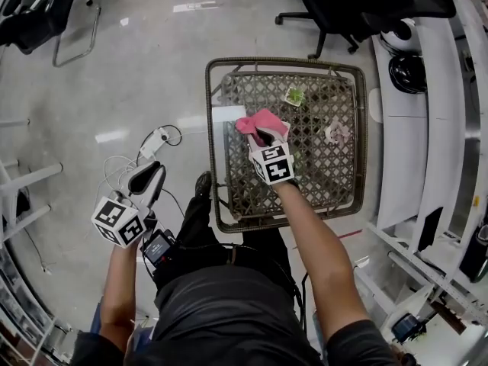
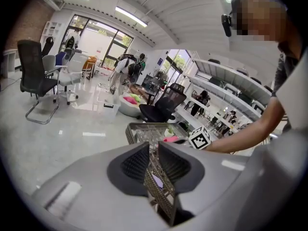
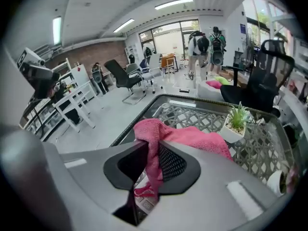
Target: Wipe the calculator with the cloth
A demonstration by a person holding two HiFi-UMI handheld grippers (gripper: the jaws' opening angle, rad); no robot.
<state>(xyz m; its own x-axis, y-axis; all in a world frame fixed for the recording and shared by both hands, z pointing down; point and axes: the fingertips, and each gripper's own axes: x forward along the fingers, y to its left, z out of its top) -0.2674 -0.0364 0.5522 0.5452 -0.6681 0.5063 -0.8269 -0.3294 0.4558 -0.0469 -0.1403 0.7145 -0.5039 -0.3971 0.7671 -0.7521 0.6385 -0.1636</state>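
My right gripper [image 1: 267, 134] is over the left part of the wicker table [image 1: 210, 139], shut on a pink cloth [image 1: 261, 120]. In the right gripper view the cloth [image 3: 192, 137] drapes over the jaws and hangs down between them. Under the right gripper [image 3: 149, 165], a few pale keys of the calculator [image 3: 146, 203] show; the rest is hidden. My left gripper [image 1: 146, 178] is off the table, over the floor to the left. Its jaws are together with nothing held, and it [image 2: 153, 165] points toward the table [image 2: 144, 129].
On the table stand a small potted plant [image 1: 295, 96], a white card [image 1: 229, 113] and a pale crumpled object [image 1: 336, 133]. Cables and a power strip [image 1: 154, 140] lie on the floor. A black office chair [image 1: 358, 6] is behind the table, with white shelving [image 1: 427, 128] to the right.
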